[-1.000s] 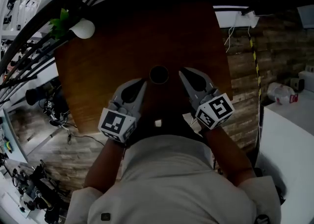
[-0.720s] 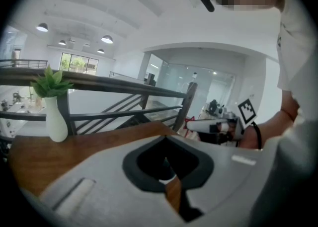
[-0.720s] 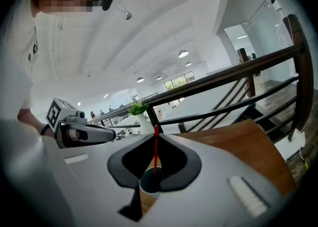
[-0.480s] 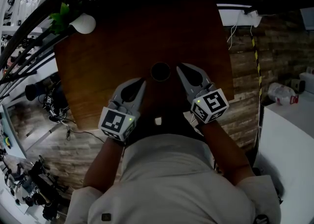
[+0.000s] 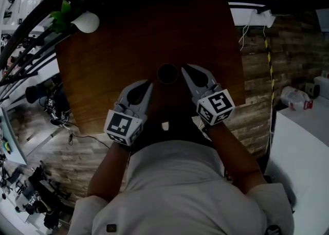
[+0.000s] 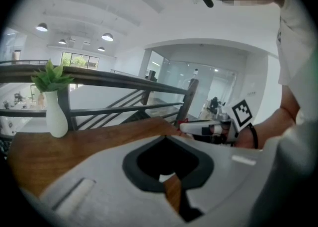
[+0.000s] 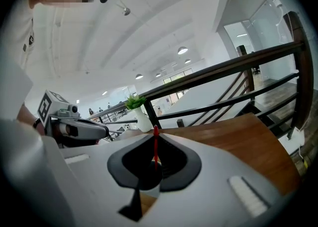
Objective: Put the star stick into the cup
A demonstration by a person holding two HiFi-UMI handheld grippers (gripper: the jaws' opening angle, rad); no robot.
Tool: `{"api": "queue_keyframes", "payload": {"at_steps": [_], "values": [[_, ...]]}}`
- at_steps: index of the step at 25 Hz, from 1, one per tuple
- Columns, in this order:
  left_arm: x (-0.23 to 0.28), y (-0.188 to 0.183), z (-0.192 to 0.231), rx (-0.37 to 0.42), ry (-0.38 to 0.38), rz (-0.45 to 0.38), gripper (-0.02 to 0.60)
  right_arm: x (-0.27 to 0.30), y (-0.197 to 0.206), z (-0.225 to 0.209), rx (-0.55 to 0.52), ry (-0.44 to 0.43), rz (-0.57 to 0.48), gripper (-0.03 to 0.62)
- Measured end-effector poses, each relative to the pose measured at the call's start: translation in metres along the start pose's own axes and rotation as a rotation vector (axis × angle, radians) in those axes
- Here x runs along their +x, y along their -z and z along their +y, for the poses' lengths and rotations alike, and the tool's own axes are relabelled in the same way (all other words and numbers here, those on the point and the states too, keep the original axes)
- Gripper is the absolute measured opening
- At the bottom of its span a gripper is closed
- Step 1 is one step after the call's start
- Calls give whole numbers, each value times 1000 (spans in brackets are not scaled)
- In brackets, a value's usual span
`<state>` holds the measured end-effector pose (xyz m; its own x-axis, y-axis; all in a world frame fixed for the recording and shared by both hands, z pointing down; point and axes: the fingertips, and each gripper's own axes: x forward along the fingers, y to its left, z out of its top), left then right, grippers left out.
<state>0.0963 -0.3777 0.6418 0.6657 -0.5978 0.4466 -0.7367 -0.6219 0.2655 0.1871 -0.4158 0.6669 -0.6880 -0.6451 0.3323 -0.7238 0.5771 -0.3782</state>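
Right hand-held gripper (image 5: pixel 184 68) is clamped on the red star stick (image 7: pixel 155 144), upright, its lower end at the dark cup (image 5: pixel 167 73) mid-counter (image 5: pixel 128 49). Can't tell if it's inside. Left hand-held gripper (image 5: pixel 149 82) has its jaws together, empty, just beside the cup.

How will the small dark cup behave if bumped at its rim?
Probably light: the small dark cup looks little beside the right gripper holding the thin red stick, so it may slide on the smooth wooden table. Unbraced, it might tip.
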Motion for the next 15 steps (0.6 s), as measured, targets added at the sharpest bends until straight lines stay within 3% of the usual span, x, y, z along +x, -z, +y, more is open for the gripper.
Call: {"api": "queue_keyframes", "payload": {"at_steps": [10,15], "values": [[-1,3,1,-12,-9,-6,2,2,5,-7,2,0,15,26],[-1,5,0,-17,-8,-8,2,3,8,-9,-3,0,35,68]]}}
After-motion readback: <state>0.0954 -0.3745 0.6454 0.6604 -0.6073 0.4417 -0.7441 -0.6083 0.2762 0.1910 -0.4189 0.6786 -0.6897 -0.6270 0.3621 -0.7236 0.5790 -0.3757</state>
